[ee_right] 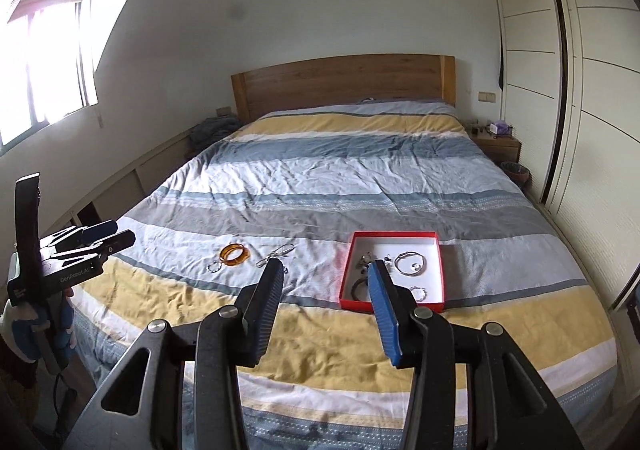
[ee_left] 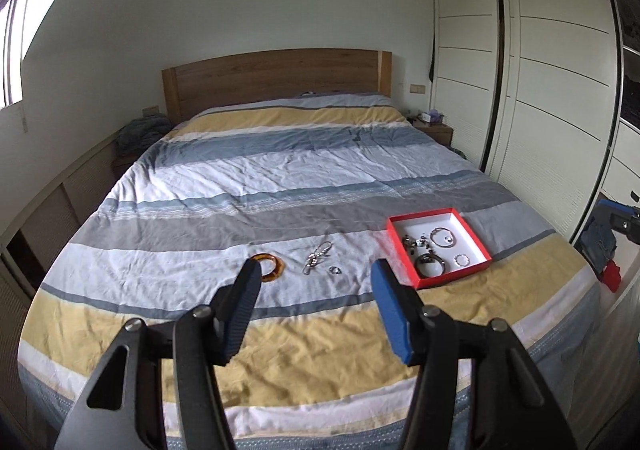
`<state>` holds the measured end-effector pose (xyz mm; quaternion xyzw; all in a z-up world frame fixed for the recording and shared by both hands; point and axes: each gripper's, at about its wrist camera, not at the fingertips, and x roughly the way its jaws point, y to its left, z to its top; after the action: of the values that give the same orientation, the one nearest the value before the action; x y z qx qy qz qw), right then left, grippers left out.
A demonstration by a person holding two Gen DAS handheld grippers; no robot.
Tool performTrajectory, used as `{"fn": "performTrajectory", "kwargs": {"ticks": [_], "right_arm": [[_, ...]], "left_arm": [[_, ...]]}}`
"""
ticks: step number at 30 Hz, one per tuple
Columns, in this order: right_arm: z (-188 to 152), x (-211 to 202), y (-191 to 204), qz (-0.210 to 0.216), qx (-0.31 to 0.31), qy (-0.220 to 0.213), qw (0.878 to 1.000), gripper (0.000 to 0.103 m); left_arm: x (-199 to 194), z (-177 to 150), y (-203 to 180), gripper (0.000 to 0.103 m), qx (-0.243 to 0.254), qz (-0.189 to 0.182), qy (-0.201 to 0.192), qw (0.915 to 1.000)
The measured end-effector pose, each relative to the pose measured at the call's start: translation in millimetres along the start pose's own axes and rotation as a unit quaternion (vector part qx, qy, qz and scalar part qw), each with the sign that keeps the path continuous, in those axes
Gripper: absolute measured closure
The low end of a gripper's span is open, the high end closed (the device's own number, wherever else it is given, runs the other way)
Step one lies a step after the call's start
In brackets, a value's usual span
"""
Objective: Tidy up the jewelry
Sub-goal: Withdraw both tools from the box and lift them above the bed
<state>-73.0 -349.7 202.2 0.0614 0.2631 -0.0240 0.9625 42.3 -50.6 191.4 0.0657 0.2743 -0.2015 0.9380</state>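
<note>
Both grippers are held above the foot of the bed [ee_left: 280, 170], angled downward toward it. The left gripper [ee_left: 316, 274] has jaws spread, empty; the right gripper [ee_right: 326, 274] likewise. The red tray [ee_right: 434, 238] holds jewelry at 1 o'clock; an amber bangle [ee_right: 235, 254] lies at 11 o'clock on the duvet.

A shallow red box [ee_right: 394, 269] is lying open on the bed, holding bracelets and rings. An amber bangle [ee_right: 234, 254], a silver chain [ee_right: 276, 253] and a small ring [ee_right: 213, 268] are resting beside it.
</note>
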Motion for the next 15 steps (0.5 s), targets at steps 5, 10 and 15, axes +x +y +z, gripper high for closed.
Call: {"fn": "performTrajectory", "kwargs": {"ticks": [5, 10, 15], "right_arm": [[-7.7, -28.2, 22.8, 0.014, -0.015, -0.02, 1.0, 0.059], [-16.0, -42.9, 42.3, 0.023, -0.029, -0.028, 0.999, 0.057], [-25.0, -55.2, 60.1, 0.036, -0.042, -0.035, 0.998, 0.053]], "left_arm": [[-32.6, -19.3, 25.6, 0.048, -0.04, 0.006, -0.012, 0.9991], [-55.3, -34.7, 32.2, 0.048, -0.058, 0.02, -0.019, 0.998], [-74.8, -42.8, 38.3, 0.048, -0.069, 0.035, -0.032, 0.9965]]}}
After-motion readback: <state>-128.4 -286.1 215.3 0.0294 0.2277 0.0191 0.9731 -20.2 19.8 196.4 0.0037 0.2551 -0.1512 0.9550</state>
